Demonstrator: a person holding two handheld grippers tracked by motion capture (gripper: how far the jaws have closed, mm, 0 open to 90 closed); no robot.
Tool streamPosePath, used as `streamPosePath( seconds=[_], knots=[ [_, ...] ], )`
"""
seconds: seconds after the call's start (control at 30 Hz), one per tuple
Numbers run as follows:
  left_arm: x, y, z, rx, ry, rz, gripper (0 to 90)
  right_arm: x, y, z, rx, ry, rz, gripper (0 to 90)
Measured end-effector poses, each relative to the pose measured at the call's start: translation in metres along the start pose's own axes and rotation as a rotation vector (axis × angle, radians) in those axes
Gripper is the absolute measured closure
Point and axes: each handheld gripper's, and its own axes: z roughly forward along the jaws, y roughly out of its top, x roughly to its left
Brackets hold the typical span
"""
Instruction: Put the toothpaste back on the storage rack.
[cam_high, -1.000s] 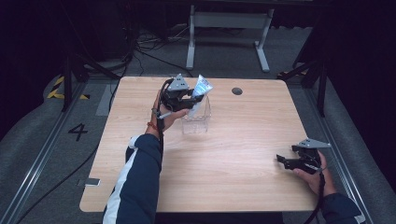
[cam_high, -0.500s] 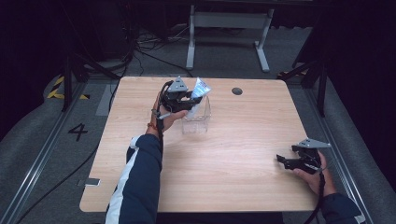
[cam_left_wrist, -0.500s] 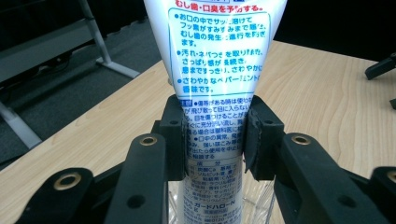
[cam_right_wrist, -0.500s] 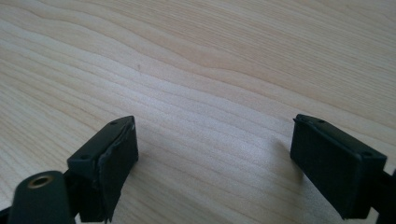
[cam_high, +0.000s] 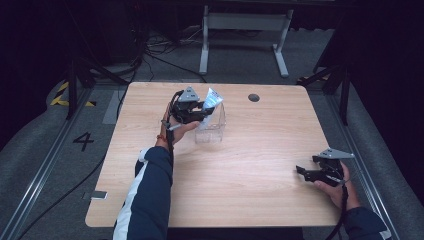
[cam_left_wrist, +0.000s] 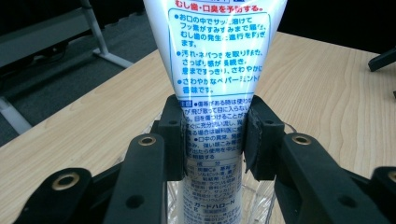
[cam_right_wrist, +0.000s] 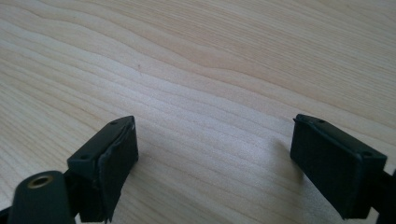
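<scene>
Nothing moved | L tool (cam_left_wrist: 212, 135) grips 1 tube (cam_left_wrist: 215, 60) | 1 clear cup (cam_high: 212, 127)

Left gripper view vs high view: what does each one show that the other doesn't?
Left gripper view: blue Japanese print on the white toothpaste tube, with the left gripper shut on it. High view: the right gripper, open and low by the table's near right edge, plus the dark floor. Both: tube, clear plastic container, light wooden table.
</scene>
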Motion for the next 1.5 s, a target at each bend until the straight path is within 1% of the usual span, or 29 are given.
streamPosePath(
  seconds=[0.07,0.1,0.13,0.27,0.33,0.47,0.5,0.53,0.63,0.7,0.73,0.9,1.07,1.17,1.2,1.23,1.27,1.3,1.33,1.4,1.5],
  knots=[
    [0.000,-0.003,0.001,0.008,-0.003,0.005,65.0,0.000,0.000,0.000,0.000,0.000,-0.001,15.3],
    [0.000,-0.005,0.001,0.012,-0.010,-0.001,64.9,0.000,0.000,0.000,0.000,0.000,-0.001,15.3],
    [0.000,-0.006,0.002,0.026,-0.009,0.000,64.8,0.000,0.000,0.000,0.000,0.000,0.000,15.3],
    [-0.001,-0.011,0.004,0.034,-0.013,-0.001,64.7,0.000,0.000,0.000,0.000,0.000,0.000,15.3],
    [-0.002,-0.012,0.004,0.037,-0.009,-0.006,64.6,0.000,0.000,0.000,0.000,0.000,0.000,15.3],
    [-0.002,-0.013,0.005,0.040,-0.007,-0.001,64.4,0.000,0.000,0.000,0.000,0.001,0.000,15.3],
    [-0.002,-0.013,0.005,0.054,-0.006,0.005,64.4,0.000,0.000,0.000,0.000,0.000,-0.001,15.3],
    [-0.003,-0.014,0.006,0.054,-0.004,0.000,64.3,0.000,0.000,0.000,0.000,0.000,0.000,15.3],
    [-0.003,-0.017,0.008,0.079,-0.009,0.001,64.0,0.000,0.000,0.000,0.000,0.000,0.000,15.3],
    [-0.002,-0.020,0.008,0.085,-0.006,0.002,63.8,0.000,0.000,0.000,0.000,0.000,0.000,15.3],
    [-0.002,-0.021,0.009,0.084,-0.010,-0.006,63.8,0.000,0.000,0.000,0.000,0.000,0.000,15.3],
    [-0.002,-0.024,0.011,0.110,-0.010,-0.005,63.4,0.000,0.000,0.000,0.000,0.000,0.000,15.3],
    [-0.002,-0.025,0.012,0.116,-0.016,-0.008,63.1,0.000,0.000,0.000,0.000,0.000,0.000,15.3],
    [-0.002,-0.025,0.012,0.127,-0.020,0.003,62.9,0.000,0.000,0.000,0.000,0.000,0.000,15.3],
    [-0.003,-0.025,0.013,0.120,-0.021,-0.005,62.9,0.000,0.000,0.000,0.000,0.000,0.000,15.3],
    [-0.003,-0.025,0.013,0.126,-0.023,-0.009,62.8,0.000,0.000,0.000,0.000,0.000,0.000,15.3],
    [-0.002,-0.026,0.013,0.129,-0.021,0.001,62.6,0.000,0.000,0.000,0.001,-0.001,-0.001,15.3],
    [-0.002,-0.026,0.014,0.131,-0.017,-0.001,62.4,0.000,0.000,0.000,0.000,0.000,0.000,15.3],
    [-0.003,-0.027,0.015,0.146,-0.015,0.000,62.1,0.000,0.000,0.000,0.000,0.000,0.000,15.3],
    [-0.003,-0.027,0.015,0.142,-0.015,0.002,61.5,0.000,0.000,0.000,0.000,0.000,0.000,15.3],
    [-0.004,-0.027,0.016,0.140,-0.014,-0.007,60.6,0.000,0.000,0.000,0.000,0.000,0.000,15.3]
  ],
)
